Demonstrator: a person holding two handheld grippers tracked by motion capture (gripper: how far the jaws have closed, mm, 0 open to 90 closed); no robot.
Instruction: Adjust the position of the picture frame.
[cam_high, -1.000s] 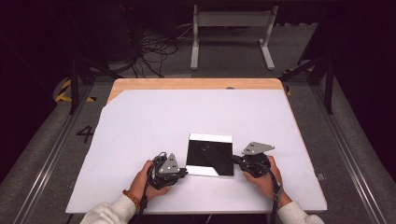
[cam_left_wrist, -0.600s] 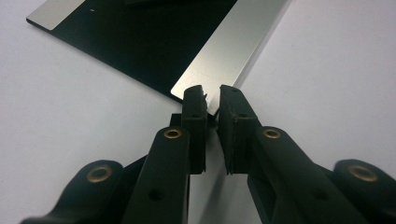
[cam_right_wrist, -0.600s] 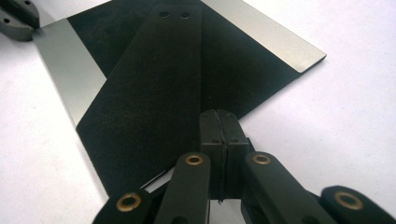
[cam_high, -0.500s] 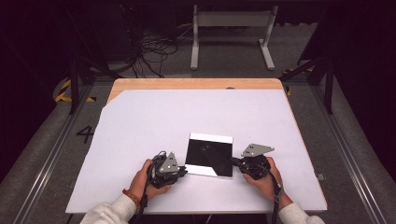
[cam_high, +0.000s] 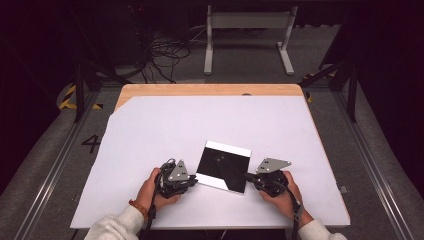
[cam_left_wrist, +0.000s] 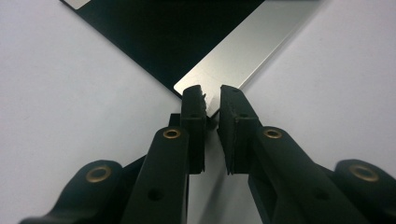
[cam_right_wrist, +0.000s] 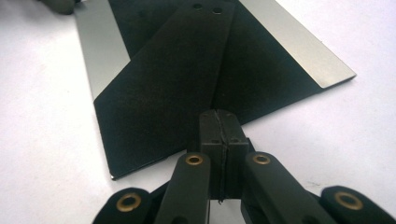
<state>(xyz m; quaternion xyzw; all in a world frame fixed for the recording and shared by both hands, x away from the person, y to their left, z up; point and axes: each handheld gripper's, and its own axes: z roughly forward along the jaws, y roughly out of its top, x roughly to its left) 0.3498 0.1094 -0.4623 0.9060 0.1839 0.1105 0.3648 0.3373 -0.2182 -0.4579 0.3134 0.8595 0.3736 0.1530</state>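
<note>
The flat black square panel (cam_high: 223, 166) with two silver edge strips lay between the slightly parted left gripper (cam_left_wrist: 212, 100) and the closed, empty right gripper (cam_right_wrist: 218, 122).

The right gripper (cam_right_wrist: 219, 122), jaws pressed together at bottom centre, touches the near edge of a flat black square plate with silver borders (cam_right_wrist: 163, 93) on the white tabletop (cam_right_wrist: 42, 140).
</note>
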